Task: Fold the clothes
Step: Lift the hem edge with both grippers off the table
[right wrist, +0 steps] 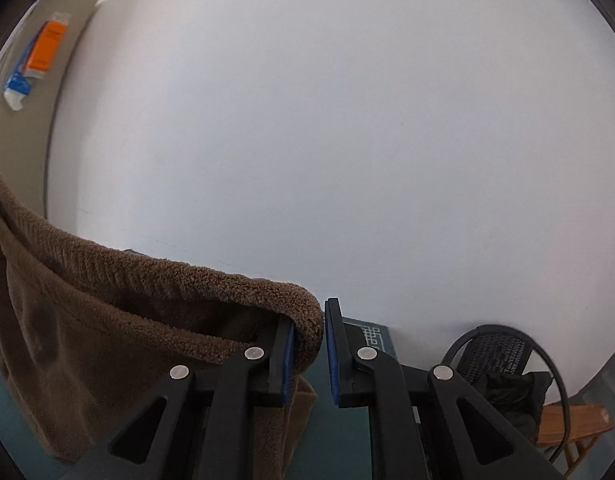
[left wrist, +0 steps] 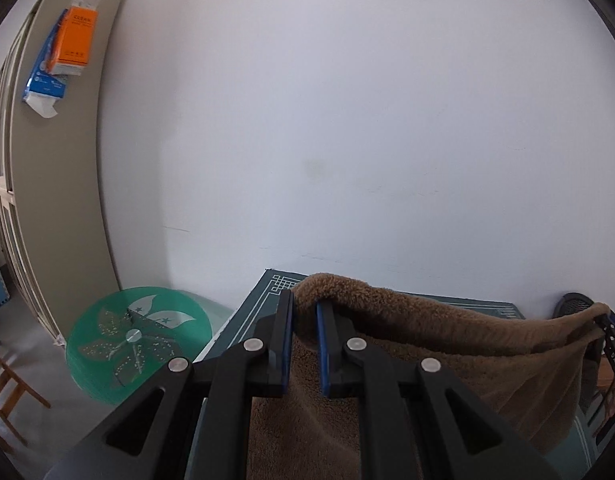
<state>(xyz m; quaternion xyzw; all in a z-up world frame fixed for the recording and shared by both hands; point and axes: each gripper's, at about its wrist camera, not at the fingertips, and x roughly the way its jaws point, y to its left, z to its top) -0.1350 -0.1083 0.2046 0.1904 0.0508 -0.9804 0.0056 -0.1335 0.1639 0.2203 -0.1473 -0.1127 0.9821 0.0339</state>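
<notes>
On my left wrist camera, the left gripper is lifted and clamped on one top corner of the brown fleece garment — fabric bunches between the blue-lined fingers, which stand slightly apart around the fold. The cloth hangs from there in a sagging line across to the far right, where I see the right gripper pinching the other corner. Below it lies a dark green mat with a pale border pattern, set against the white wall. To the left a round green glass table stands on the floor, with a wooden chair at the edge and an orange box on a beige cabinet.

On my right wrist camera, the right gripper grips the garment's corner between its pads; the fleece wraps over the left finger and drapes away to the left, held off the mat. A black mesh chair sits at lower right.
</notes>
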